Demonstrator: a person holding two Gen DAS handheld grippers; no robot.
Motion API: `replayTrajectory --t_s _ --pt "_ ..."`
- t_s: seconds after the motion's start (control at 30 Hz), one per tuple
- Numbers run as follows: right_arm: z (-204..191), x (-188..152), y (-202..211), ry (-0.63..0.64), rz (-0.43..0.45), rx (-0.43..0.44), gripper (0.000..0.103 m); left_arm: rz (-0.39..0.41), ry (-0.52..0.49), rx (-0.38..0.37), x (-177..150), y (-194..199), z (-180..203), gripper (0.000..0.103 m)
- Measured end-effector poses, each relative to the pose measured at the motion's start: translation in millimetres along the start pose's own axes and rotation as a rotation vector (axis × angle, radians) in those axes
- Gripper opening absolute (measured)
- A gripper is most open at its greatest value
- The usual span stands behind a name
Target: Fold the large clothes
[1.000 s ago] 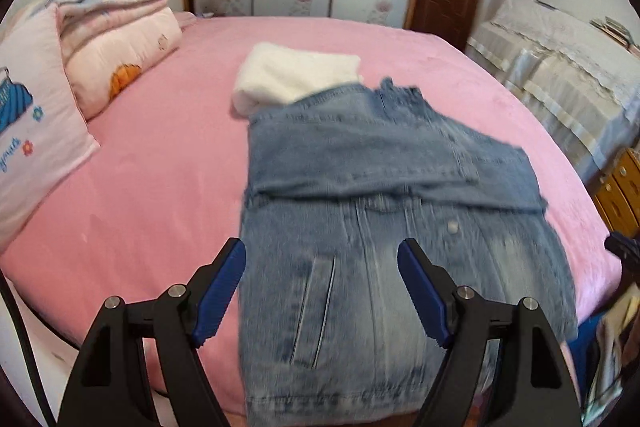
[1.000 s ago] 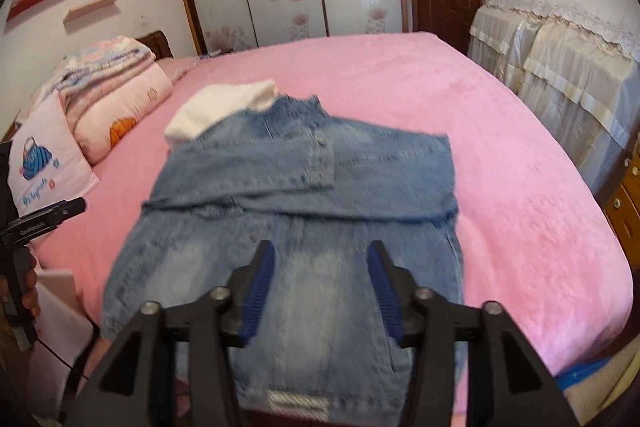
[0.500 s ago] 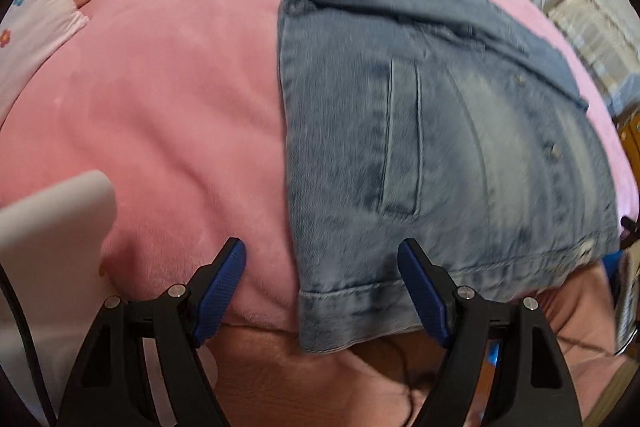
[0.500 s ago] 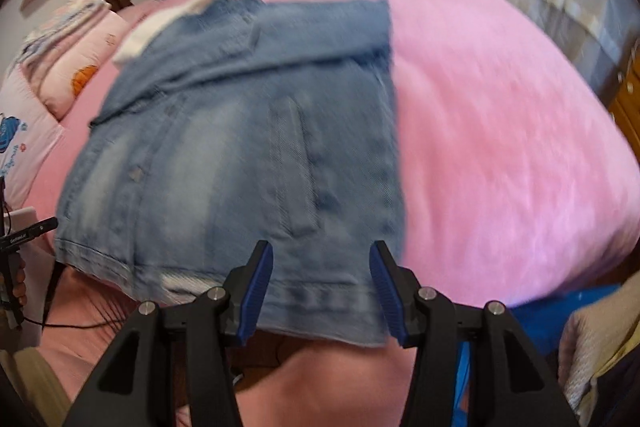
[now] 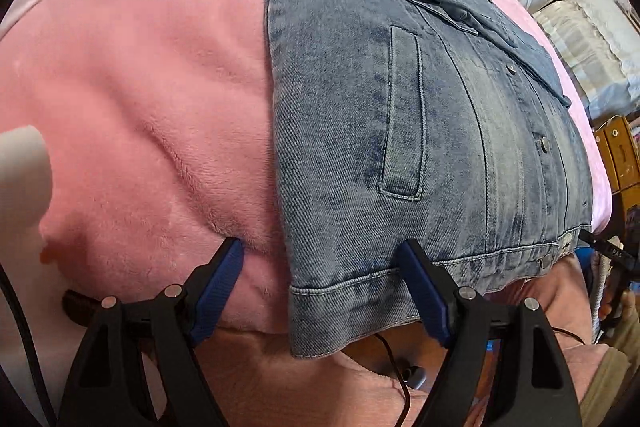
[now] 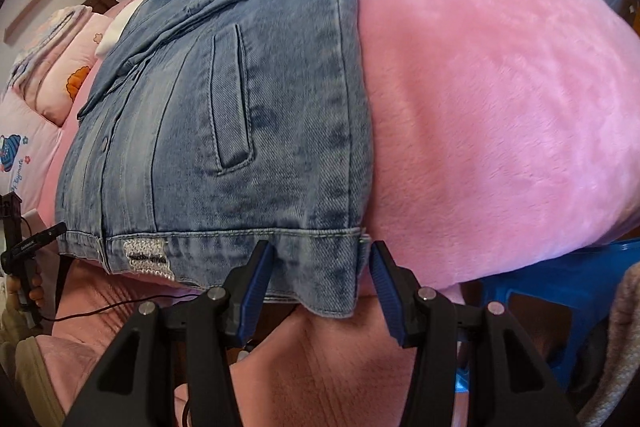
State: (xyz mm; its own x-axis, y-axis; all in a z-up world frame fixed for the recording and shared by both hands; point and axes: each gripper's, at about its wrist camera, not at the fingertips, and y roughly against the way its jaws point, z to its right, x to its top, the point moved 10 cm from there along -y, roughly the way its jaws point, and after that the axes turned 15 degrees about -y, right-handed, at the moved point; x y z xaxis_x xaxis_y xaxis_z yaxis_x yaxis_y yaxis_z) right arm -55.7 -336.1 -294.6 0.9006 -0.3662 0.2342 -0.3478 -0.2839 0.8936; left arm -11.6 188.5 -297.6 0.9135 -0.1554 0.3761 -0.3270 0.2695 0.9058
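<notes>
The left gripper [image 5: 320, 287] is opening its jaws; the hem corner of the faded blue denim jacket [image 5: 400, 115] lies between the blue fingers, not pressed. The right gripper [image 6: 322, 281] stands open around the other hem corner. Beyond the fingers, the jacket lies flat on the pink plush bedcover [image 6: 500, 87].
</notes>
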Motion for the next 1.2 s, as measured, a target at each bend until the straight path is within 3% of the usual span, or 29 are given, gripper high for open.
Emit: replayTrajectory --t_s 0.17,0.33,0.43,0.57,0.63,0.73,0.8,0.83,0.9,0.93,1.07,1.2 --pt "-3 0 0 0.017 0.003 0.004 0.05 -0.023 -0.018 0.009 2 -5 7 0.085" --pt "-9 -3 7 0.071 0.016 -0.013 0.035 -0.053 -0.076 -0.008 -1 -6 32 0.084" --pt "-6 -2 4 0.054 0.005 0.005 0.035 -0.066 -0.109 0.034 -1 -13 36 0.084" --pt "-5 1 -3 0.049 0.0 -0.005 0.039 -0.068 -0.065 0.014 4 -21 36 0.093" --pt "-7 0 -3 0.067 0.002 -0.022 0.039 -0.081 -0.073 0.035 5 -23 37 0.093" --pt "-14 0 -2 0.103 0.014 -0.057 0.03 -0.105 -0.113 0.045 10 -19 48 0.071" --pt "-24 -1 4 0.162 0.031 -0.103 0.023 -0.117 -0.138 0.064 14 -11 53 0.027" --pt "-27 -1 8 0.185 0.042 -0.121 0.022 -0.119 -0.136 0.062 20 -3 57 0.013" --pt "-36 1 20 0.221 0.067 -0.134 0.017 -0.119 -0.075 0.02 28 8 60 0.013" --pt "-41 4 29 0.22 0.079 -0.116 0.014 -0.089 0.006 -0.069 37 18 63 0.013" --pt "-63 31 66 0.136 0.144 0.025 0.013 0.064 0.228 -0.301 76 55 62 0.012" --pt "-100 80 97 0.1 0.222 0.152 0.011 0.22 0.289 -0.342 137 90 52 0.011"
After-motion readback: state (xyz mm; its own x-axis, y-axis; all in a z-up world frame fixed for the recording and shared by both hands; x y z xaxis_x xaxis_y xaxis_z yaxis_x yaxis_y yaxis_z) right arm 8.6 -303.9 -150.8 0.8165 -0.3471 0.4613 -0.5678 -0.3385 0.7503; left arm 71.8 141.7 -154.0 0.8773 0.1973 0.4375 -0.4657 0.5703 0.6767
